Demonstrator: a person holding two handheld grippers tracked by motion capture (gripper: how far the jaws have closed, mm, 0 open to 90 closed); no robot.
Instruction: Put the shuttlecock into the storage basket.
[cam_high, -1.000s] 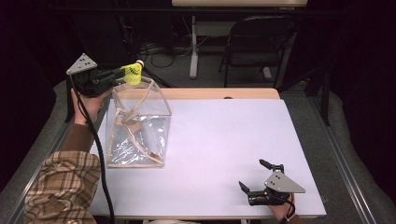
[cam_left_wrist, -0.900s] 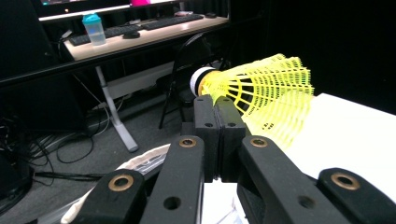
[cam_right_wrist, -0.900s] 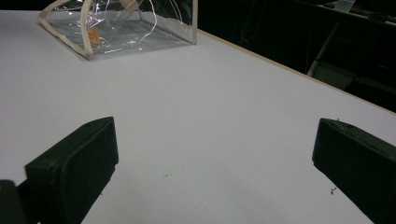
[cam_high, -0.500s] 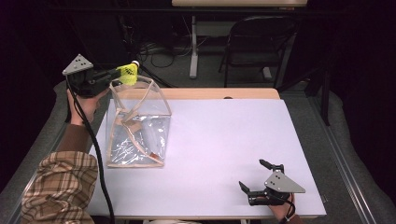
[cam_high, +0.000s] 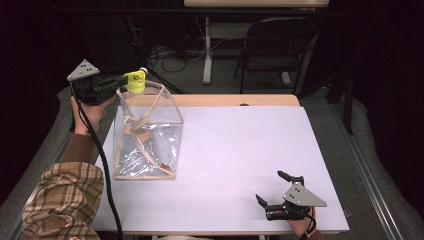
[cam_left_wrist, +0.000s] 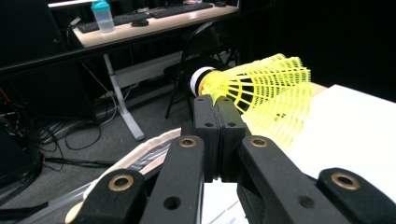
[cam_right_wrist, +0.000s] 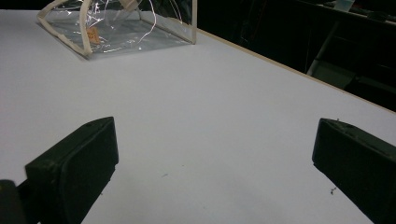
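right now the left hand-held gripper (cam_high: 121, 83) pinches a yellow shuttlecock (cam_high: 135, 80) by its skirt edge above the clear bag's (cam_high: 148, 135) open rim. released off-centre, it could glance off the rim onto the counter (cam_high: 240, 150), or the floppy bag could tip; the right hand-held gripper (cam_high: 274, 192) rests wide open and empty.

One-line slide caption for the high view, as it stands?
Left gripper holds a yellow shuttlecock above the clear bag while the open right gripper rests on the white table.

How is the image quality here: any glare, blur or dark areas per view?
High view: table evenly lit, surroundings nearly black; glare streaks on the clear bag. Left gripper view: shuttlecock sharp, background desk soft. Right gripper view: near jaws blurred, bag glints, room beyond dark.
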